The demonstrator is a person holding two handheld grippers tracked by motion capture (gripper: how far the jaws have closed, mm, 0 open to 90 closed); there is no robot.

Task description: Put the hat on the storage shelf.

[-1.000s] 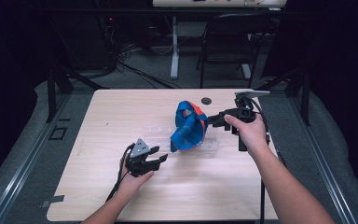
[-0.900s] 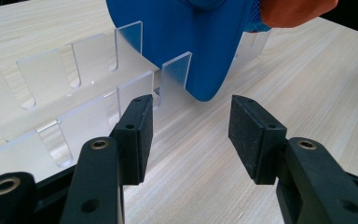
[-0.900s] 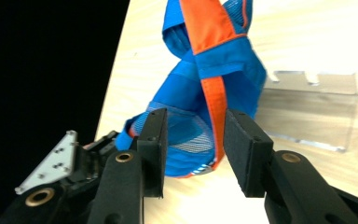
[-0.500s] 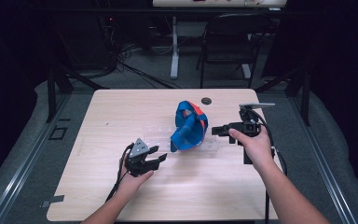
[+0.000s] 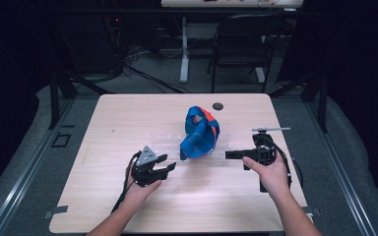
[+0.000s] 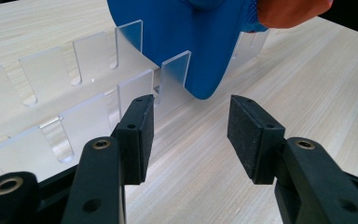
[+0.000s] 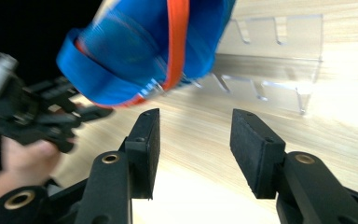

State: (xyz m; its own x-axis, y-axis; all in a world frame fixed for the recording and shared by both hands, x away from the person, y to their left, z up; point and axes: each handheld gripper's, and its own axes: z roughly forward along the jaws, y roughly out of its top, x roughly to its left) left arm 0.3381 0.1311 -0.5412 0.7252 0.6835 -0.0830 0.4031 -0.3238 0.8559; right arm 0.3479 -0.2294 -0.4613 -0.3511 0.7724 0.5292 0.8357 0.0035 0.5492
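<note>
I see pale wood table [image 5: 128,206], clear rack [image 6: 88,100] with blue cap [image 5: 199,132], dark room, chair [image 5: 241,49] behind, left gripper [image 5: 163,168] jaws apart and empty, right gripper [image 5: 231,155] jaws just opened, empty

Blue cap [image 6: 186,42] (top cut off) hides the clear rack [image 6: 98,79] behind.

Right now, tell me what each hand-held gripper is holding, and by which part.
Nothing is held. The left hand-held gripper and right hand-held gripper are open and empty, beside the blue cap on the clear rack.
</note>
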